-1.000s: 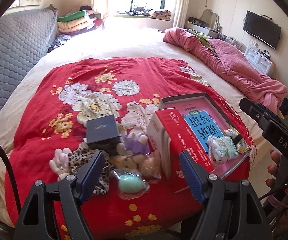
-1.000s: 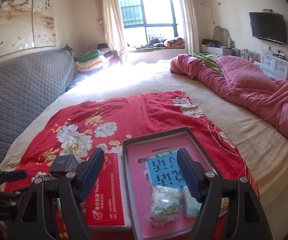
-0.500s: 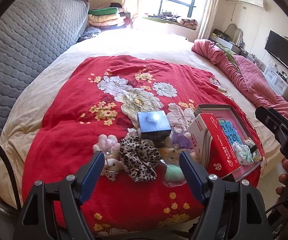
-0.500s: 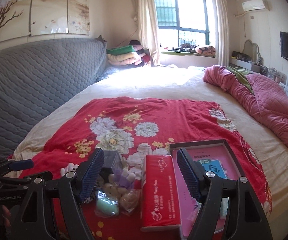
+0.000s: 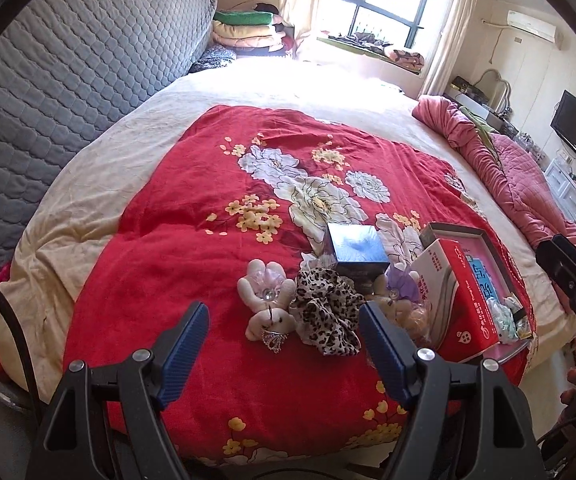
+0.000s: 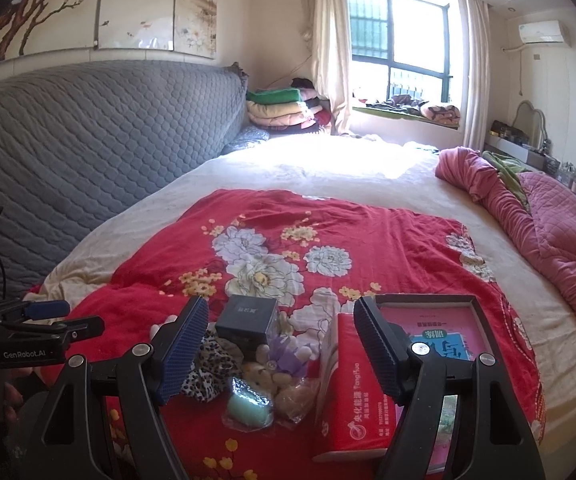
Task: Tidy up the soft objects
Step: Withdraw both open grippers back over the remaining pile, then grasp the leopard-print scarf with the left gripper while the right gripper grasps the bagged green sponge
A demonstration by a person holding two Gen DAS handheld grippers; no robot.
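We take the dark box (image 5: 355,248) on the red quilt (image 5: 192,240) as our landmark. The soft things lie in a cluster against its near side: a leopard scrunchie (image 5: 328,312) just in front of it, a pale plush toy (image 5: 268,304) to the near left of it beside the scrunchie, a purple-dressed plush (image 6: 288,354) touching its near right corner, and a bagged green puff (image 6: 248,402) nearer the quilt's edge. To the right of the box stands a red tissue pack (image 6: 348,384), and beyond that a framed tray (image 6: 484,320) with a book in it. The left gripper (image 5: 284,354) hovers above the quilt short of the cluster, jaws spread wide and empty; the right gripper (image 6: 280,350) likewise stands wide open with nothing between its pads, hanging over the puff. We judge all these items light and compliant: the scrunchie will collapse under the pads, so we would pinch a thick fold of it; the plush is best taken across its body, not by a limb or its small crown trinket; the puff's film bag looks slippery, so we would grip through the film onto the puff itself.
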